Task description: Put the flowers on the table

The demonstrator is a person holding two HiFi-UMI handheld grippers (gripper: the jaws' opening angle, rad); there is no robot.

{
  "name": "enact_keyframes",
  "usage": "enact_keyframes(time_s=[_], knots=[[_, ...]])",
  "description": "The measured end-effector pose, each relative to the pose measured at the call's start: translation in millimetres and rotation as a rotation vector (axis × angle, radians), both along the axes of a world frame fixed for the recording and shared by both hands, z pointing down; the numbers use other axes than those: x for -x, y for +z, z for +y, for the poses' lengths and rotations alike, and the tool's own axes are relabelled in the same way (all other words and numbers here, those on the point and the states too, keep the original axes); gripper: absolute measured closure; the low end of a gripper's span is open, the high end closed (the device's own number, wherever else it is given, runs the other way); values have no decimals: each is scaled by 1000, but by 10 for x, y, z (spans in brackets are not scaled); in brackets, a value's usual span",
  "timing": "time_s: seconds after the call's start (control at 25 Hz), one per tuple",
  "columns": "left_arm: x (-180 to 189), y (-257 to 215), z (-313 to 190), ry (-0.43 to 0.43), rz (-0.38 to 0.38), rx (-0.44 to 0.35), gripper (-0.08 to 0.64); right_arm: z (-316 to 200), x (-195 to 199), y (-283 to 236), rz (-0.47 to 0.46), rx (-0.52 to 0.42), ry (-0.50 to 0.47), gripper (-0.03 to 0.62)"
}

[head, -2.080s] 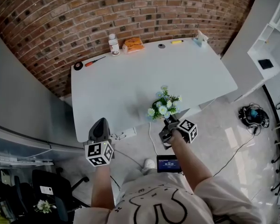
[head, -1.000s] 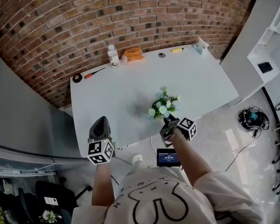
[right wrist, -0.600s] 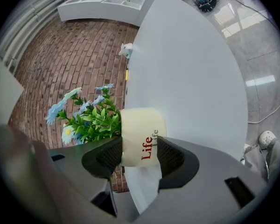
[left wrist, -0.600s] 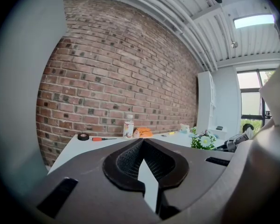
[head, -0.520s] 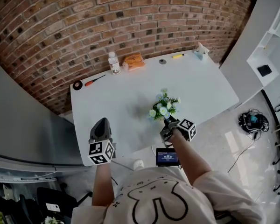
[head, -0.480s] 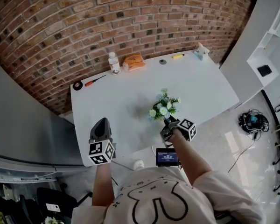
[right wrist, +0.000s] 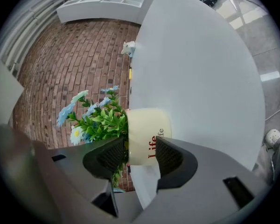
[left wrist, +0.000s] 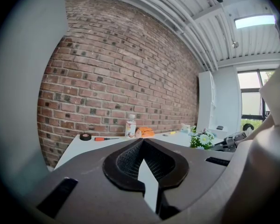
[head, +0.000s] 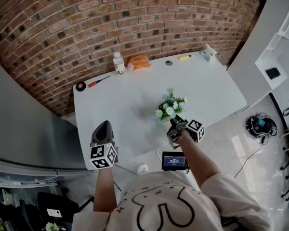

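At the near edge of the tabletop (head: pixel 135 93), the potted flowers (head: pixel 169 109), carried slightly further in, are gripped by the right tongs (head: pixel 174 123), just tightened around the pot (right wrist: pixel 147 132), so lowering seems next; the left tongs (left wrist: pixel 143 143) are closed, empty.

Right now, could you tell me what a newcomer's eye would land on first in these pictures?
Most likely the flowers, blue and white blooms in a cream pot, at the near edge of the white table. The right gripper has the pot between its jaws, which have just been closing on it. Behind it all runs a red brick wall.
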State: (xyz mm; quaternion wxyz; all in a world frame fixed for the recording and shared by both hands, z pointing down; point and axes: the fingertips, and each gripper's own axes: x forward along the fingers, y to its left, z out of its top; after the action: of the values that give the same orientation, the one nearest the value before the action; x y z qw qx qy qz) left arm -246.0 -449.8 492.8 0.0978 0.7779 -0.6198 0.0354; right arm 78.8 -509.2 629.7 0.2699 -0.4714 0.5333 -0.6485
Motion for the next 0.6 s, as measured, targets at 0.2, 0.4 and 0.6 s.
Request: enact_keyframes(time_s=[0.2, 0.4, 0.6], knots=[[-42, 3, 59, 10, 4, -1, 551, 46, 21, -130, -19, -31, -8, 396], [-116, -5, 102, 28, 10, -5, 551, 154, -39, -250, -3, -61, -9, 431], [-189, -73, 98, 44, 14, -22, 551, 239, -143, -517, 181, -169, -75, 555]])
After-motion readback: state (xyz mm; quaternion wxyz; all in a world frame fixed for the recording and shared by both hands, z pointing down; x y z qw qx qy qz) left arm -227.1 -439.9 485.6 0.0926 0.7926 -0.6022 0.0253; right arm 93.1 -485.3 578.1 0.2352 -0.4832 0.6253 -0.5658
